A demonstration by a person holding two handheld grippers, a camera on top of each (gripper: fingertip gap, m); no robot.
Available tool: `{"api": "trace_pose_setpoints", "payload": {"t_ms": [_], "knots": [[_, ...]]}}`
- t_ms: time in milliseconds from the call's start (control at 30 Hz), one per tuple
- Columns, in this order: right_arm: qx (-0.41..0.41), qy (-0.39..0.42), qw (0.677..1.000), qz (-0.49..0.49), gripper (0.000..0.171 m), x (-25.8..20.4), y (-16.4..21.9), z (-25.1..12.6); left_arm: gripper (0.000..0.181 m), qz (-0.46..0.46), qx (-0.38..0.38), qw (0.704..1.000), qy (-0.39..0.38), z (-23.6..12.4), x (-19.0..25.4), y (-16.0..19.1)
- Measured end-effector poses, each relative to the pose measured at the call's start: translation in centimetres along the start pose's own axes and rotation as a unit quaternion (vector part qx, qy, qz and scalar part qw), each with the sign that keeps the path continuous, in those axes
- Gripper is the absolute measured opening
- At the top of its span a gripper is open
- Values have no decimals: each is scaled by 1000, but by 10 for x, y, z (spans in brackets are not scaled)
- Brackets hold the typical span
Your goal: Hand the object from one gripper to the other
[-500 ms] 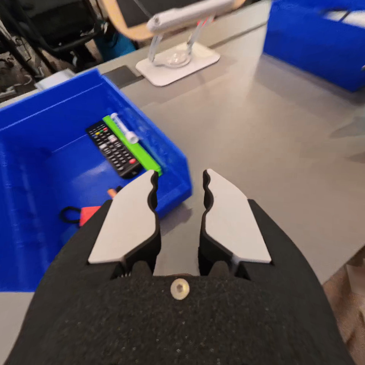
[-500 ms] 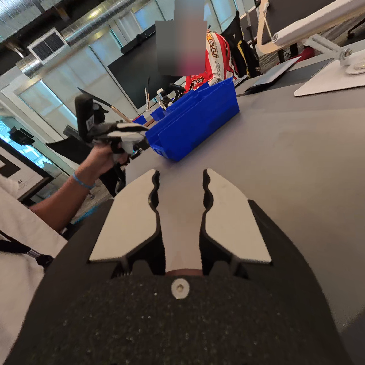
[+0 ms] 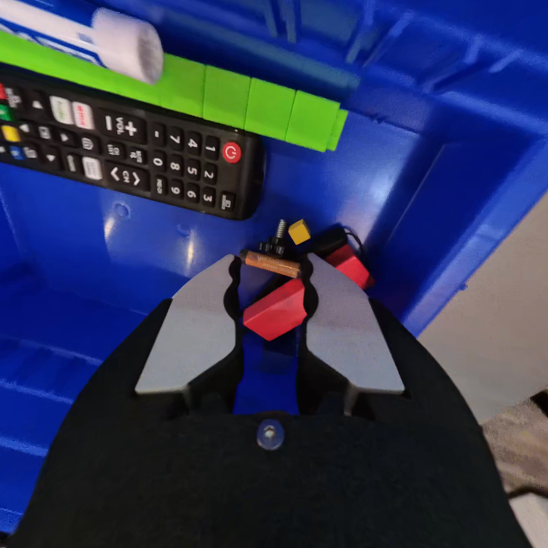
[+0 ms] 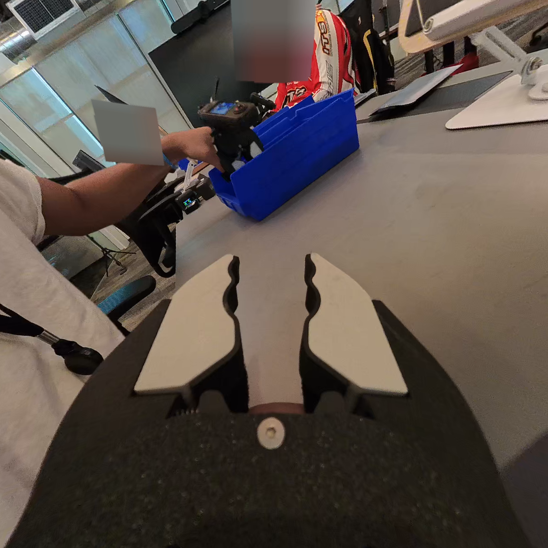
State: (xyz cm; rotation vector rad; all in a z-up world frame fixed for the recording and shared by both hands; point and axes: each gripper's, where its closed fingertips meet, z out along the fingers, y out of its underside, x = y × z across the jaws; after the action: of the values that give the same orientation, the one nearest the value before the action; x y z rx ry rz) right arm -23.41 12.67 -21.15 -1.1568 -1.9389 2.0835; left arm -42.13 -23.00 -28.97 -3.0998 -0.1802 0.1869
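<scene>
Inside the blue bin (image 3: 400, 89), your left gripper (image 3: 271, 262) hangs low over a corner clutter, jaws apart and holding nothing. Far left in the bin, a white tube (image 3: 98, 44) lies on a green bar (image 3: 246, 103) along the far wall. Just this side of the bar lies a black remote (image 3: 133, 154), its red power button toward the corner. Right of the remote's end, a brown battery (image 3: 271, 263) lies across the gap at your fingertips; whether the pads touch it cannot be told. Just behind the battery stands a black screw (image 3: 277, 240), thread up, and just right of that sits a yellow cube (image 3: 299, 231). A red block (image 3: 274, 310) lies tilted between your fingers, on the near side of the battery. A second red block (image 3: 351, 269), with a black loop at its far end, shows past your right finger, nearest the bin's corner wall.

From your right gripper (image 4: 271, 262), the bin (image 4: 296, 166) stands well off across the grey table (image 4: 430, 222). At the bin's left end, your hand (image 4: 192, 145) tips the left gripper (image 4: 234, 133) down into it. The right gripper's jaws stand apart, with nothing between them, above bare table on the near side of the bin. Right of the bin and farther back, a white stand base (image 4: 501, 106) rests on the table.
</scene>
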Motion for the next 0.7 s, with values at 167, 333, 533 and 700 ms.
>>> {"api": "trace_pose_setpoints", "payload": {"t_ms": [167, 333, 533, 700], "knots": [[3, 3, 1000, 16, 42, 7, 1, -4, 29, 24, -18, 999, 18, 11, -1, -6], [6, -5, 1000, 25, 42, 7, 0, -4, 26, 19, -29, 999, 18, 13, 3, 0], [-5, -18, 1000, 25, 42, 0, 4, 1, 25, 16, -24, 999, -19, 8, 3, 1], [-25, -19, 999, 8, 42, -6, 11, 10, 26, 13, -8, 999, -52, -5, 5, -3]]}}
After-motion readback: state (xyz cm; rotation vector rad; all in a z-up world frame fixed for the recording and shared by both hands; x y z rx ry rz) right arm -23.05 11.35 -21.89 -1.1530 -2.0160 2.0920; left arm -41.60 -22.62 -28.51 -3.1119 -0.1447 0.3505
